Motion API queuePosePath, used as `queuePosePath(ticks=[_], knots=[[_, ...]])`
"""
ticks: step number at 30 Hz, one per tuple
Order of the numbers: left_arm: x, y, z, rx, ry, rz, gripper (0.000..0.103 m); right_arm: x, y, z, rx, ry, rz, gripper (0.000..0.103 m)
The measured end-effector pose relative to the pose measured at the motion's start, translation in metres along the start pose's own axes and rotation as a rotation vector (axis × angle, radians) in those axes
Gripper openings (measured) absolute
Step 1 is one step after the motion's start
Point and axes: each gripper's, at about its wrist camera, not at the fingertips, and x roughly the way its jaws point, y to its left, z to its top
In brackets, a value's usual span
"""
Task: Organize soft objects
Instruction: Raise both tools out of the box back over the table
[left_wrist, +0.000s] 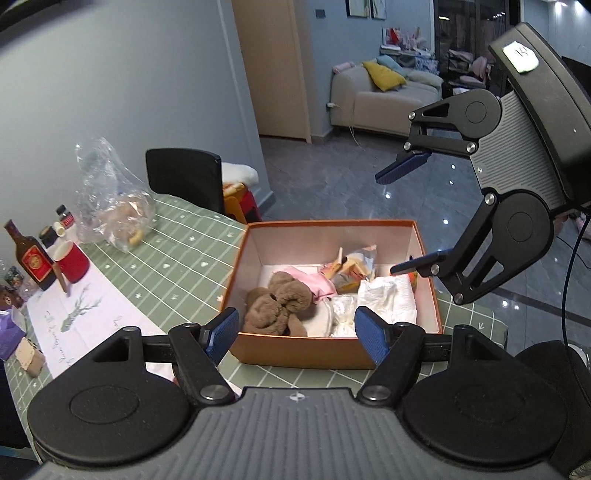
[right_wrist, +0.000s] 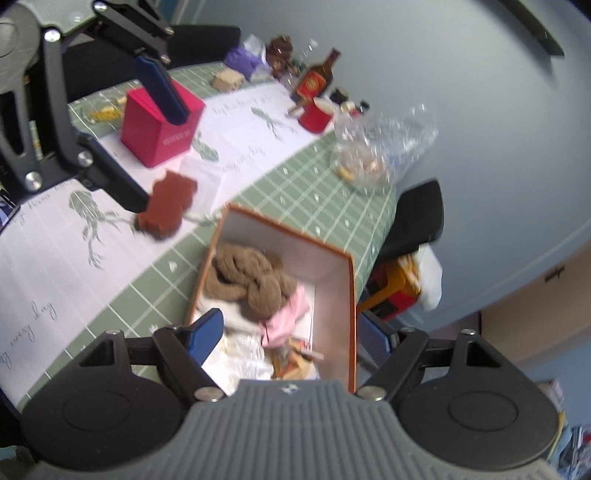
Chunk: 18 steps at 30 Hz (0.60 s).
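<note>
Both grippers, left (left_wrist: 295, 332) and right (right_wrist: 291, 339), wide open and empty above orange box (left_wrist: 317, 223); brown plush (left_wrist: 277, 306), diaper (left_wrist: 388, 295) packed inside for storage.

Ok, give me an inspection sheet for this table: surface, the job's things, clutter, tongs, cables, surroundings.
Surface: green grid tablecloth with a white printed runner.
Job's things: orange box holds a brown plush toy, pink cloth, white padded items and a snack packet; a brown plush piece lies outside on the runner.
Clutter: red mug, dark bottle, clear plastic bag, magenta box.
Tongs: left tongs and right tongs open, empty, above the box.
Cables: a black one by the right tongs.
Surroundings: black chair, sofa, tiled floor.
</note>
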Motion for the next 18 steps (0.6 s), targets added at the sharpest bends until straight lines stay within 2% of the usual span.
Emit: queuePosePath(ticks=[8,12,18], knots=[[-0.036,0.024,-0.004,-0.1,-0.105,0.055,0.088,-0.029,0.019,0.042,-0.081,-0.076,-0.036,0.078],[-0.055,0.042,-0.015,-0.19,-0.169,0.082,0.089,-0.045,0.028,0.064,-0.109,-0.129,-0.057,0.078],[-0.075,0.063,-0.037,-0.3,-0.228,0.203,0.09,-0.067,0.041,0.096,-0.119,-0.236,-0.055,0.078]])
